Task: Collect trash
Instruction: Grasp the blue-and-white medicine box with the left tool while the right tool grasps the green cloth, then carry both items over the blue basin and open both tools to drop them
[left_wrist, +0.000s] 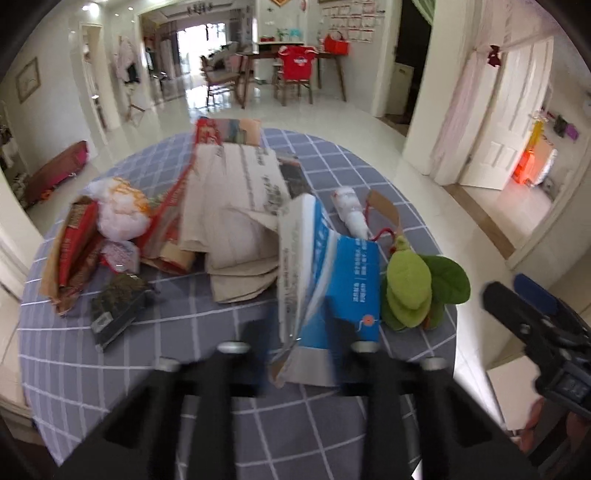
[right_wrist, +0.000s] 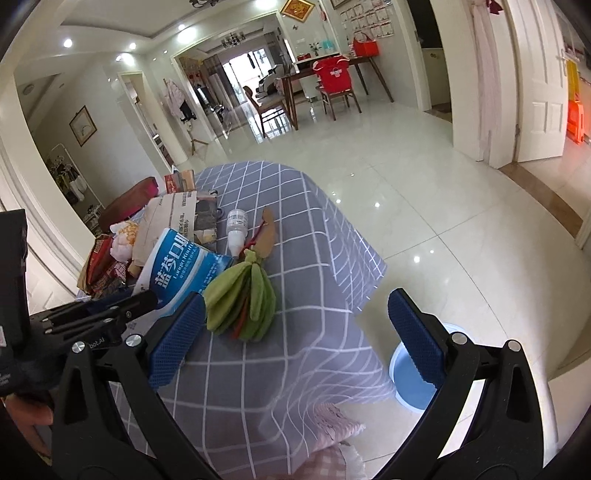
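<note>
Left wrist view: your left tongs (left_wrist: 299, 343) are blurred around the near end of a crumpled blue-and-white carton (left_wrist: 351, 273), and you cannot tell whether they pinch it. It lies on the checked worktop (left_wrist: 110, 369) among flattened cardboard (left_wrist: 236, 206), red wrappers (left_wrist: 77, 240) and green leaves (left_wrist: 410, 291).

Right wrist view: your right tongs (right_wrist: 295, 328) stand wide and empty, above the worktop's edge, just beside the leaves.

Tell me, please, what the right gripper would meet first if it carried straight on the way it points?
Probably the grey checked tablecloth just right of the green leaf bundle; the open right gripper frames that patch, though depth is uncertain.
</note>
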